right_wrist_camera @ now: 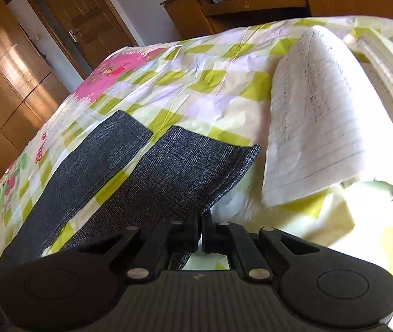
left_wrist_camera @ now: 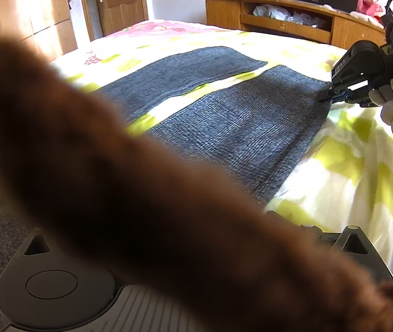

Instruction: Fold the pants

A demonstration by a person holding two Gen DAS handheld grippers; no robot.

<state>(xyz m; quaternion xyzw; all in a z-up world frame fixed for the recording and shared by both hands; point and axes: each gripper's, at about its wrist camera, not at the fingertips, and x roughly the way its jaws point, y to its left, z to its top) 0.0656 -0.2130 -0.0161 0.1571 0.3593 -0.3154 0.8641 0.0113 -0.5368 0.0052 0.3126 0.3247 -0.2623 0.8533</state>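
Two legs of the pants [right_wrist_camera: 130, 171] run lengthwise away across the bed [right_wrist_camera: 224, 77]. Right claw [right_wrist_camera: 202, 221] pinched tight on near leg's hem corner. Left claw hidden behind a brown blur; state unclear.

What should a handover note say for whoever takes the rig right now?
Right gripper: jaws shut on the pants at the near leg's hem corner.
Left gripper: a blurred brown sleeve hides its jaws, so its state is unknown.
Pants lie flat on the bed, legs spread apart; an open notebook lies beside them.
Done: corner gripped, no fold yet.
Left: likely bring the gripped leg over the other, then fold lengthwise.
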